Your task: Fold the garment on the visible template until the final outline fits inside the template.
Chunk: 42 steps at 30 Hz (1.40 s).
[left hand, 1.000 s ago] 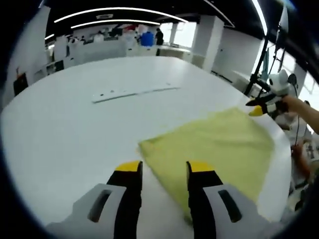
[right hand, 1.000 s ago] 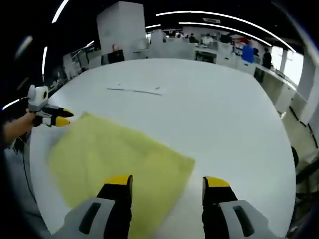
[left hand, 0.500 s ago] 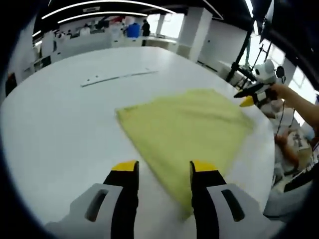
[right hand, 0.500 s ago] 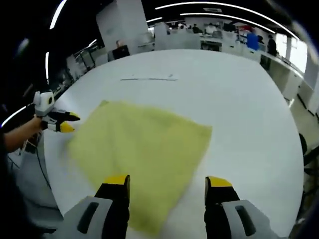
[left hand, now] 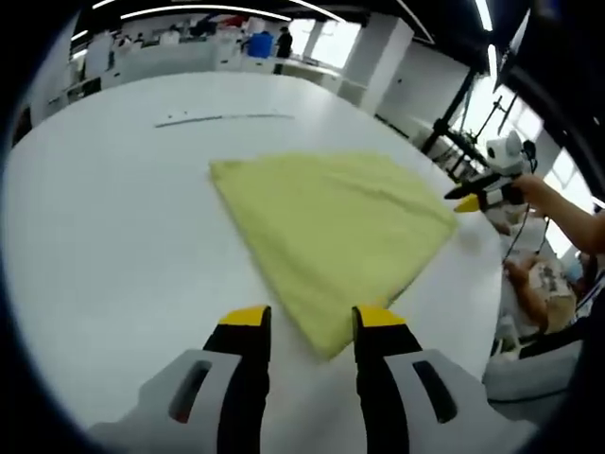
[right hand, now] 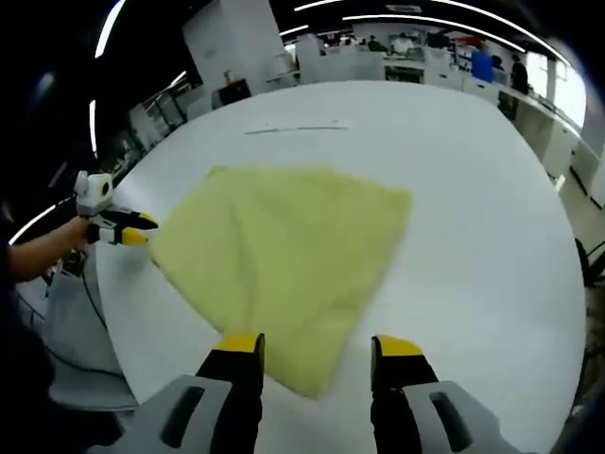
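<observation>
Yellow garment (left hand: 326, 227) lies flat on white worktop (left hand: 104, 236), w/ no clear folds yet. Both grippers' jaws apart, empty.

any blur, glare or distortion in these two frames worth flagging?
Left gripper view: strong fisheye bend on the white table; blown-out windows at upper right; yellow cloth sharp enough, its right corner smeared near the other hand-held gripper. Right gripper view: same curvature; cloth edges slightly soft; ceiling light strips streak as arcs; shadows faint.
</observation>
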Motion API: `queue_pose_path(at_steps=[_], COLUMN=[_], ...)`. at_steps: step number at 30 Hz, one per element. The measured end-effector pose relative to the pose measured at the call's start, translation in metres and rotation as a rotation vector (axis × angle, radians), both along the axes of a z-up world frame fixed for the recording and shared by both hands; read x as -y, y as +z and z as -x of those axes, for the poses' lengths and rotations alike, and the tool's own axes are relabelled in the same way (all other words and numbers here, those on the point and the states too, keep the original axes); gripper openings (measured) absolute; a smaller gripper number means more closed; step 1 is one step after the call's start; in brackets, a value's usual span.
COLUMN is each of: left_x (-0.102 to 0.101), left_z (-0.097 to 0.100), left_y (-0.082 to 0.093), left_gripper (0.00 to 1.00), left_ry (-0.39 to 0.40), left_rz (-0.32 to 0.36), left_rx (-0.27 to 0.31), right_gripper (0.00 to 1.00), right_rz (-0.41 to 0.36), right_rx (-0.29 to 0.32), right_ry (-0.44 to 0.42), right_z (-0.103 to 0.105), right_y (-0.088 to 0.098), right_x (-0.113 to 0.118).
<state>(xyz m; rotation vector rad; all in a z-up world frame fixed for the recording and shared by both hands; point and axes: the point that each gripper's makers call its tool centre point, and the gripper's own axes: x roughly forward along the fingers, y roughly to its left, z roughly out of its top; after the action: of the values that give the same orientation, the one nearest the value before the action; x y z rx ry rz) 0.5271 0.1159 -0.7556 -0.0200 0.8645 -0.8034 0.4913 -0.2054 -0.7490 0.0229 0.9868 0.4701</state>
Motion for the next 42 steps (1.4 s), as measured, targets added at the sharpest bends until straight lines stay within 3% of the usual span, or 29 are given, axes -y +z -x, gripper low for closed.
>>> queue_pose_path(at_steps=[8,16,22,29,35,42], left_x=[0.001,0.001,0.0,-0.004,-0.005,-0.011], left_z=[0.012,0.022,0.023,0.026,0.032,0.04], left_y=[-0.004,-0.009,-0.009,-0.009,-0.007,-0.004], left_gripper=[0.16,0.03,0.01,0.0,0.0,0.0], left_ry=[0.002,0.01,0.036,0.06,0.025,0.048], left_rz=[0.042,0.05,0.056,0.059,0.011,0.026], left_rx=[-0.045,-0.107,-0.119,-0.119,-0.081,-0.07], right_gripper=[0.28,0.11,0.0,0.0,0.0,0.0], right_rz=[-0.091,-0.09,-0.111,-0.103,-0.076,-0.072], right_rx=[-0.035,-0.044,-0.055,-0.015,0.011,0.024], right_ry=[-0.033,-0.051,-0.105,-0.113,-0.088,-0.07], right_z=[0.014,0.022,0.024,0.024,0.026,0.032], right_y=[-0.004,-0.008,-0.011,-0.009,-0.008,-0.006], right_x=[-0.007,-0.003,0.003,0.008,0.008,0.005])
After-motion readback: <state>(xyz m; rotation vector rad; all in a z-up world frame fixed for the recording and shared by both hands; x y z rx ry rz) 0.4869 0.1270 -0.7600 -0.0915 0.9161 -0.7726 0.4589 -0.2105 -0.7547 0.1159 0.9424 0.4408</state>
